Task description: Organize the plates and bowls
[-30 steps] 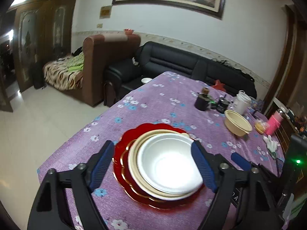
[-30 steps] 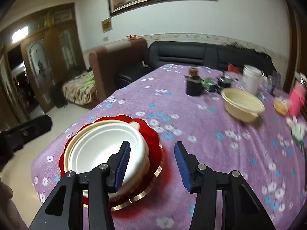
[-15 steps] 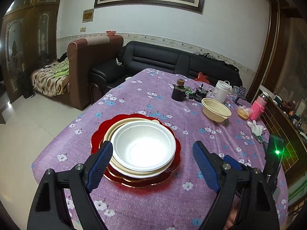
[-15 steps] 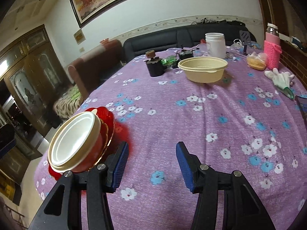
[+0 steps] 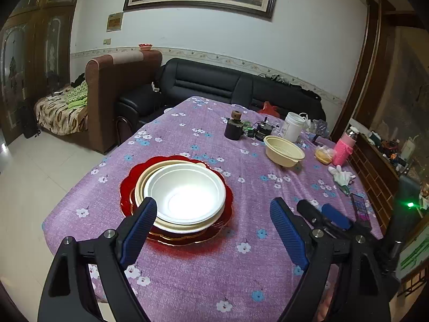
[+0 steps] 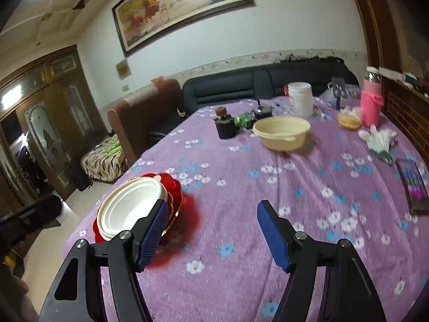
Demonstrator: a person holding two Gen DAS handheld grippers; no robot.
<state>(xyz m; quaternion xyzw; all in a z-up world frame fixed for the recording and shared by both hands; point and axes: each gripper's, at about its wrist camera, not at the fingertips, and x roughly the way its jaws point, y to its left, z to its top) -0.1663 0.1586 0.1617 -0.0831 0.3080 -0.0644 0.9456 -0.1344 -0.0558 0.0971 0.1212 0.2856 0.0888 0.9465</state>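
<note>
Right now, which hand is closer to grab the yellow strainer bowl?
Probably the right. The cream yellow plastic strainer bowl sits ahead of the right gripper, whose fingers are opening and empty. The left gripper faces the stacked white bowl.

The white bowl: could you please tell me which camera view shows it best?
The left wrist view: the white bowl sits near centre, seen from above, almost unobstructed. The right wrist view shows it off to the left, foreshortened, partly behind a finger.

dim indoor light, ceiling glare on white bowl (image 5: 185,196) — right view motion-blurred, fisheye-bent edges, dark corners
</note>
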